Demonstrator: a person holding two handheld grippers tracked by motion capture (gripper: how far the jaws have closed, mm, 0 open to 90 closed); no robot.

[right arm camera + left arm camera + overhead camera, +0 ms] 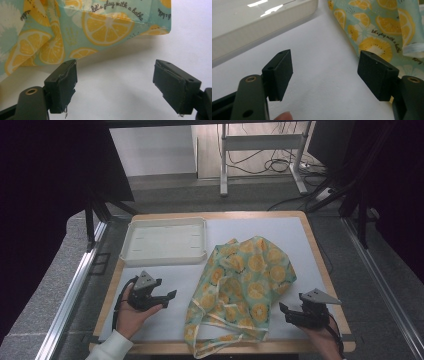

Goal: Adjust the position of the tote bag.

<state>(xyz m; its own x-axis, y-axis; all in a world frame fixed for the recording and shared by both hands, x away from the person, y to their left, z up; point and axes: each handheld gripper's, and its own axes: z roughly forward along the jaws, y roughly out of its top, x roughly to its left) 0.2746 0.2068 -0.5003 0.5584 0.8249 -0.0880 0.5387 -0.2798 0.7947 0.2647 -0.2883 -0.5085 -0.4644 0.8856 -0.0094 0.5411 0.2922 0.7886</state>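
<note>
A crumpled mint-green cloth bag printed with orange slices point(242, 285) lies on the white mat in the middle of the table. My left gripper point(170, 296) rests on the mat just left of the bag, open, nothing between its jaws. In the left gripper view the left gripper point(325, 75) has the bag point(382, 30) ahead at the right. My right gripper point(283, 309) sits at the bag's lower right edge, open and empty. In the right gripper view the right gripper point(113, 85) faces the bag point(82, 30) lying just beyond its jaws.
A shallow cream tray point(131, 254), empty, stands at the back left of the mat; its wall point(262, 25) is near in the left gripper view. The wooden table edge point(320, 265) runs along the right. Bare white mat point(295, 235) lies behind the bag.
</note>
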